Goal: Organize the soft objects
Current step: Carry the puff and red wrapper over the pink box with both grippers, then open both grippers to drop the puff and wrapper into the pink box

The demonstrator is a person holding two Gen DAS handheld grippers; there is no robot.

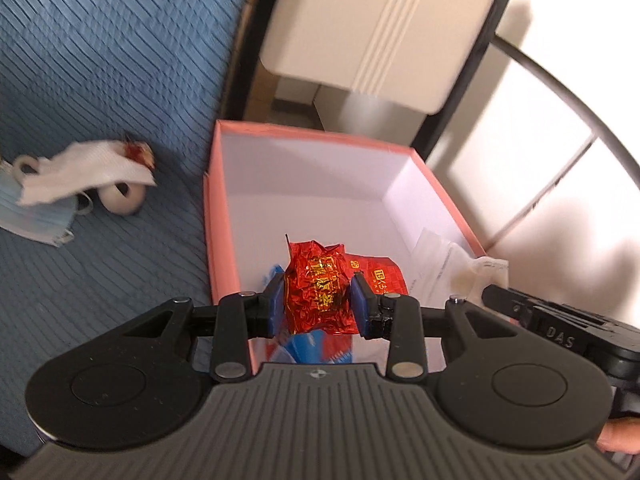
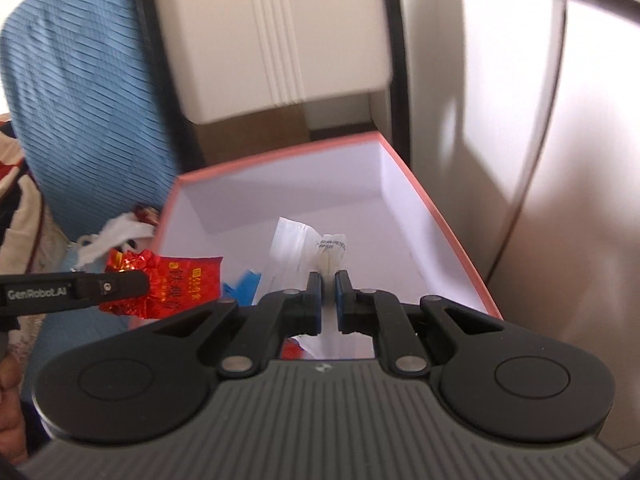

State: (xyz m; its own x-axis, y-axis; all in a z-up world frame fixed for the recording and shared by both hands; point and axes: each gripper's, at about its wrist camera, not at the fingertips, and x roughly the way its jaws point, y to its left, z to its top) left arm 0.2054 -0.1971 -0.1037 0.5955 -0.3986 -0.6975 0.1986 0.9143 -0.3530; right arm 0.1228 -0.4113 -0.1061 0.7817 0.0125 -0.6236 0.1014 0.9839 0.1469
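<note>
Holding both things over the pink box, left gripper squeezing the red packet, right gripper pinching the clear bag; drop them low inside.

Box sits on bed cover, right of a pile: face masks, cloth strip, tape roll. Both grippers over box's near end: left gripper holding foil packet, right gripper beside it holding clear bag. Cabinet behind box
</note>
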